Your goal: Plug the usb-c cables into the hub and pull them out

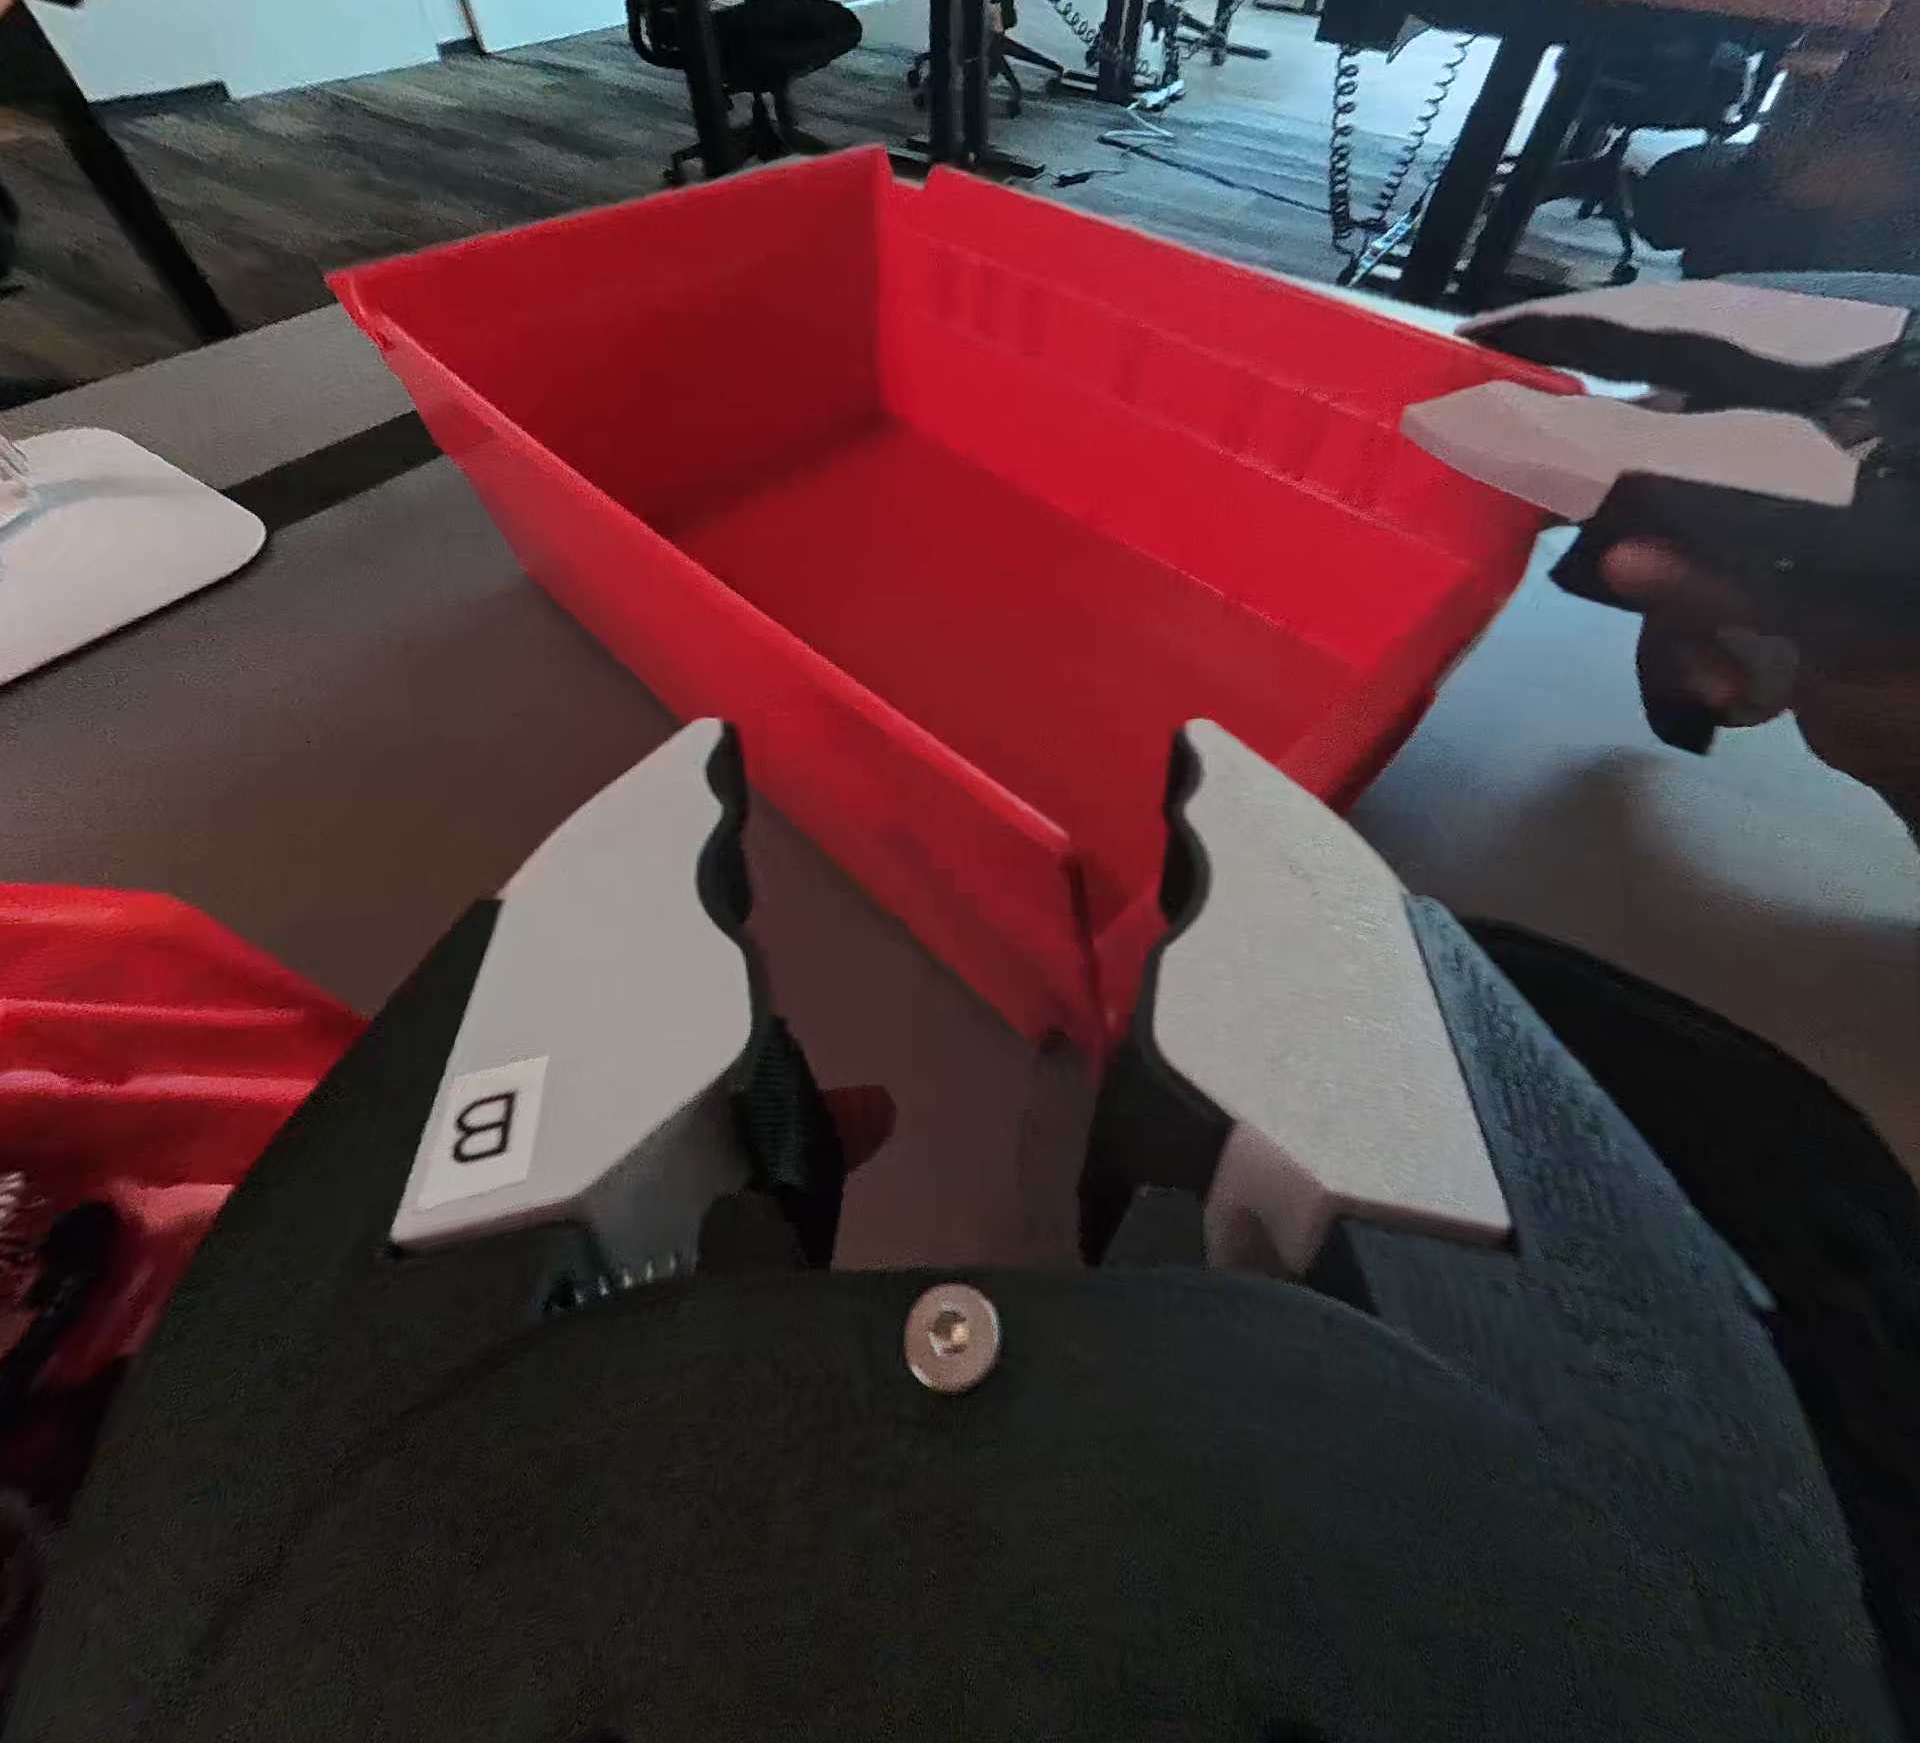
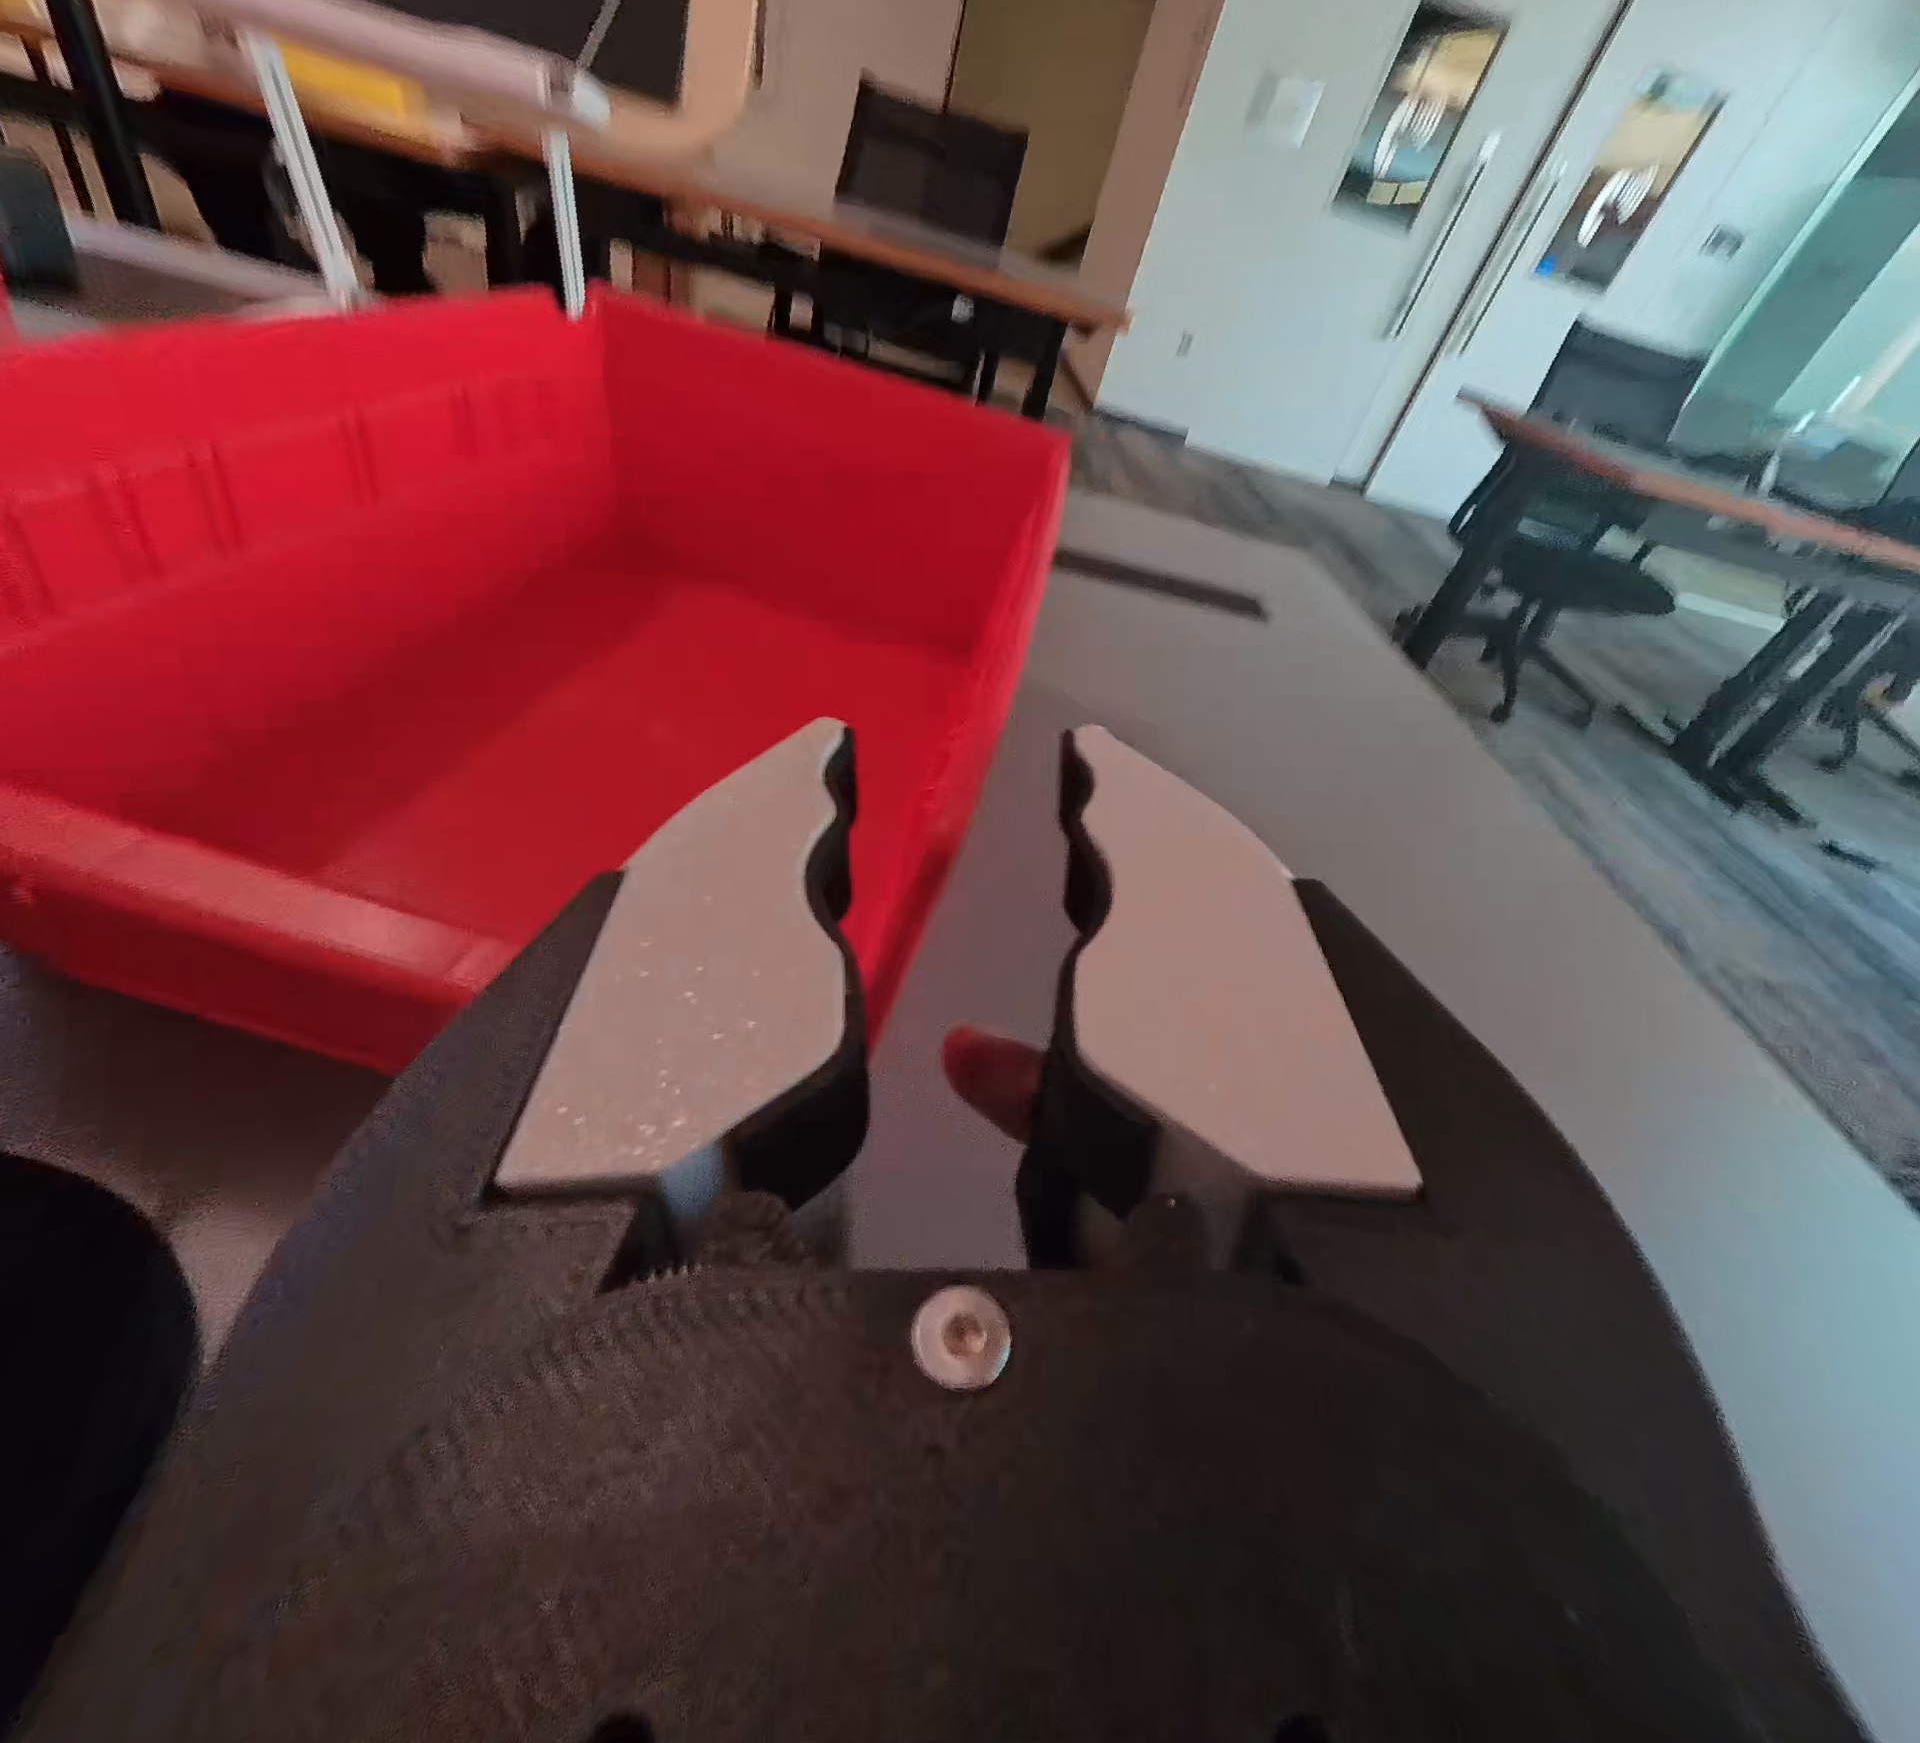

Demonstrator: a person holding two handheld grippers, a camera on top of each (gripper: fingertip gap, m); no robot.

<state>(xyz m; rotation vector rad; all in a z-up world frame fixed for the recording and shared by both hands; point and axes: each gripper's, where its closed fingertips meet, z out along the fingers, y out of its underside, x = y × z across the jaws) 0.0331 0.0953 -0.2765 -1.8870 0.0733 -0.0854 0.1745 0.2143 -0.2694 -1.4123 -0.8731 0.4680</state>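
No hub or usb-c cable shows in either view. An empty red plastic bin (image 1: 987, 571) stands on the dark grey table (image 1: 312, 758). My left gripper (image 1: 951, 737) is open, and the bin's near corner sits between its fingers without being clamped. My right gripper (image 2: 956, 732) is open and empty, just right of the bin (image 2: 468, 654), with its left finger over the bin's right wall. In the left wrist view the right gripper (image 1: 1439, 379) comes in from the right, held by a hand, with its tips at the bin's right rim.
A white flat base (image 1: 104, 530) lies at the table's left. A blurred red thing (image 1: 125, 1018) is at the lower left. A black round object (image 2: 62, 1330) sits near the front edge. Desks and office chairs (image 1: 769, 41) stand beyond the table.
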